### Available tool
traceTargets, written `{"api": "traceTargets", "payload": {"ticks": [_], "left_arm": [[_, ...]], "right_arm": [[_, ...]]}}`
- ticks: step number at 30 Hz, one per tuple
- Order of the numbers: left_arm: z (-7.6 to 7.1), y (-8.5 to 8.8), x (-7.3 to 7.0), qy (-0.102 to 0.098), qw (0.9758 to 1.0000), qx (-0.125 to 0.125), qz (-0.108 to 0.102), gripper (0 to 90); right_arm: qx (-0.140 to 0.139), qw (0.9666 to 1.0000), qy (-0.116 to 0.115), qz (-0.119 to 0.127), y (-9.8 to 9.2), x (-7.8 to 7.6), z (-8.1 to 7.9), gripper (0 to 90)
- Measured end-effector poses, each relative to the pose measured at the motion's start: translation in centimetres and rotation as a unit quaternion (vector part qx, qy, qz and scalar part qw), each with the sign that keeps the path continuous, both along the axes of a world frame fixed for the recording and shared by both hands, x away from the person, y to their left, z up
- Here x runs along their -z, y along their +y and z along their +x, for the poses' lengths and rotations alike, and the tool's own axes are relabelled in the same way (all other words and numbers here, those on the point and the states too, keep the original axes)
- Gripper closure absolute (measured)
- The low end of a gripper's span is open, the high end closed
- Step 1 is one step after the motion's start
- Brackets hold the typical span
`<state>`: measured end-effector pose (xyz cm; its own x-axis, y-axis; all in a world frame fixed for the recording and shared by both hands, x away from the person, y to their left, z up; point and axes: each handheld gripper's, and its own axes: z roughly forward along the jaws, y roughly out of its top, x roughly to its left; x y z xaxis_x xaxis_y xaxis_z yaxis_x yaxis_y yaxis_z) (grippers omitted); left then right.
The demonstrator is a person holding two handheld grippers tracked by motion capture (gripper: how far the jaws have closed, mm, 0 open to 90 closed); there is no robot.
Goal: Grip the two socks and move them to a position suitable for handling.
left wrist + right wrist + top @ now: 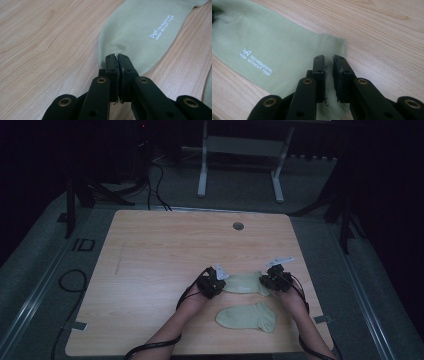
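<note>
left gripper [117,58]: pinching toe of far sock [140,32]
right gripper [329,61]: slightly parted over cuff, no grip
near sock [246,316]: 6 o'clock, untouched
risk: one-sided pull bunches far sock

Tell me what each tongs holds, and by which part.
Left tongs pinch the far sock at its rounded toe end. Right tongs stand slightly apart over its ribbed cuff, not gripping.

White print on the pale green sock [274,50] betw. the hands: small triangle-ish logo, then "TECHNOLOGICAL" and under it "NOW WITHOUT FEAR", legible in the right gripper view. Left gripper view: same print on the sock [140,30], smaller, partly blurred. Floor mat [50,250] left of table, high view: marking reads approx. "ID".
</note>
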<state>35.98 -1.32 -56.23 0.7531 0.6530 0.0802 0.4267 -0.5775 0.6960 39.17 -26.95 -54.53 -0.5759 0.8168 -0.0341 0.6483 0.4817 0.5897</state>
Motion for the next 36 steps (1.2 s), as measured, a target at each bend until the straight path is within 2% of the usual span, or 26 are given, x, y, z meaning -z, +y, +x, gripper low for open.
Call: {"api": "traceTargets", "payload": {"ticks": [1,3,6,8,10,12,13,14,15,17,21,25,28,30,34,36], "left_arm": [[0.0,0.0,-0.1,0.007,1.0,-0.003,-0.003,84.3],[-0.1,0.0,-0.5,0.025,0.9996,-0.002,-0.009,72.1],[-0.7,0.3,-1.3,0.036,0.9988,0.0,-0.034,57.9],[-1.3,0.5,-2.0,0.026,0.9989,0.003,-0.039,51.0],[-1.9,0.7,-2.7,0.027,0.9986,0.013,-0.042,47.9],[-2.8,1.0,-3.3,0.026,0.9983,0.011,-0.051,42.6],[-3.0,1.2,-3.5,0.028,0.998,0.014,-0.054,42.6],[-3.5,1.4,-3.6,0.028,0.9977,0.013,-0.06,42.6],[-3.9,1.5,-3.8,0.028,0.9977,0.013,-0.061,42.6],[-4.6,1.8,-3.8,0.026,0.9982,0.006,-0.054,42.8],[-6.0,2.2,-3.2,0.042,0.9973,0.009,-0.059,43.7],[-7.3,1.9,-2.0,0.054,0.9972,0.028,-0.044,45.1],[-8.0,1.7,-1.2,0.057,0.9972,0.042,-0.025,49.7],[-8.3,1.7,-0.8,0.064,0.9966,0.046,-0.025,52.6],[-9.1,1.4,-0.2,0.057,0.9969,0.054,-0.009,60.2],[-9.3,1.3,0.0,0.053,0.9972,0.052,-0.009,63.9]], "right_arm": [[-0.001,1.0,0.002,0.0,0.0,-0.1,0.0,76.4],[-0.012,0.9999,0.003,0.006,0.1,-0.5,-0.3,68.4],[-0.035,0.9992,0.002,0.022,-0.2,-1.1,-0.8,53.2],[-0.039,0.9988,-0.004,0.028,-0.5,-1.6,-1.3,48.1],[-0.039,0.9988,-0.016,0.024,-0.8,-2.2,-1.9,44.0],[-0.038,0.9984,-0.029,0.03,-1.1,-2.9,-2.6,38.6],[-0.037,0.9982,-0.036,0.031,-1.2,-3.2,-3.0,37.8],[-0.037,0.998,-0.04,0.032,-1.3,-3.3,-3.4,43.0],[-0.041,0.9982,-0.031,0.032,-1.5,-3.4,-3.8,42.2],[-0.039,0.998,-0.035,0.034,-1.8,-3.5,-4.6,41.5],[-0.047,0.9975,-0.032,0.043,-2.1,-3.0,-6.3,43.5],[-0.066,0.997,-0.017,0.036,-1.9,-2.0,-8.2,44.5],[-0.074,0.9968,-0.007,0.03,-1.9,-1.2,-9.3,46.7],[-0.08,0.9965,-0.001,0.024,-1.9,-0.8,-10.0,50.4],[-0.08,0.9967,0.006,0.003,-2.0,0.0,-11.0,58.2],[-0.075,0.9971,0.008,-0.002,-2.2,0.3,-11.3,63.0]]}}
